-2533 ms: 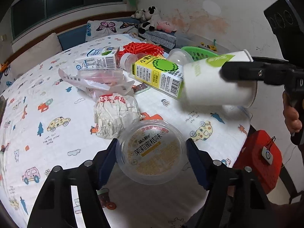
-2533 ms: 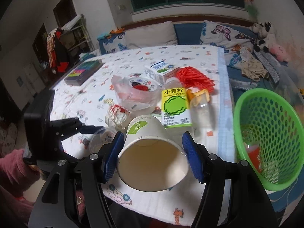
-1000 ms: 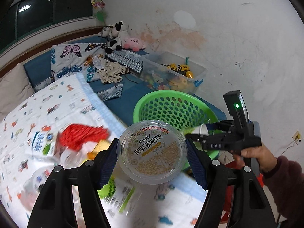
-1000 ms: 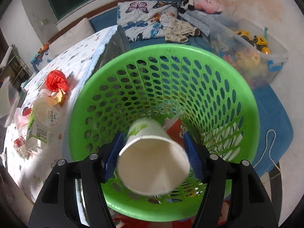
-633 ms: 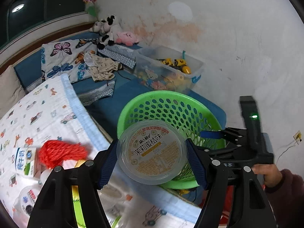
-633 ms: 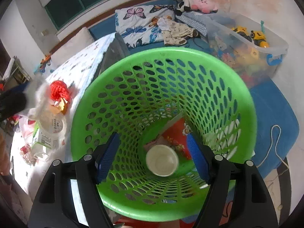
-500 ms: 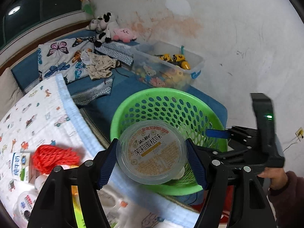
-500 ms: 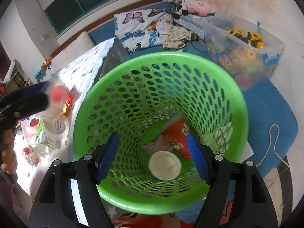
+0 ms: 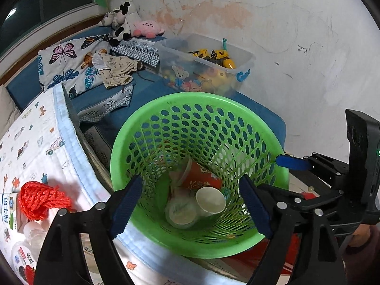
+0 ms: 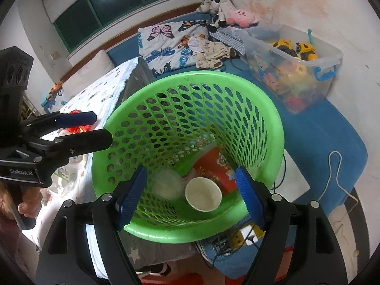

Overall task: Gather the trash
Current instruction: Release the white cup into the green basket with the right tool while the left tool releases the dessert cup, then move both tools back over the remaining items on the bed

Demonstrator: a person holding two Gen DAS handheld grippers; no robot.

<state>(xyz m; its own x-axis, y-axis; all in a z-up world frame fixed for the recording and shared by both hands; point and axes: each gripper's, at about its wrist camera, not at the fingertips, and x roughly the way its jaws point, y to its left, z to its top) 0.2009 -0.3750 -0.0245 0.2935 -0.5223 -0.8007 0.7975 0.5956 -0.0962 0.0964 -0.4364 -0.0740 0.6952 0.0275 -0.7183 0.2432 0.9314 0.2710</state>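
Note:
A green perforated basket (image 9: 166, 104) stands beside the table edge; it also shows in the right wrist view (image 10: 261, 99). Inside lie a white paper cup (image 9: 210, 200), a clear round tub (image 9: 180, 211) and red packaging (image 9: 201, 175). The right wrist view shows the cup (image 10: 203, 197) and the tub (image 10: 166, 185) too. My left gripper (image 9: 190, 204) is open and empty above the basket. My right gripper (image 10: 190, 197) is open and empty above it too, seen from the side in the left wrist view (image 9: 292, 162).
The table with its cartoon-print cloth (image 9: 35, 147) holds a red net bag (image 9: 40, 199), a milk carton (image 9: 9, 210) and bottles (image 9: 26, 258). A clear box of toys (image 9: 206, 64) stands behind the basket. Cables and a power strip (image 10: 247, 235) lie on the floor.
My left gripper opened and the clear tub dropped into the basket. Before that my right gripper let the paper cup fall in. Both grippers stay over the basket.

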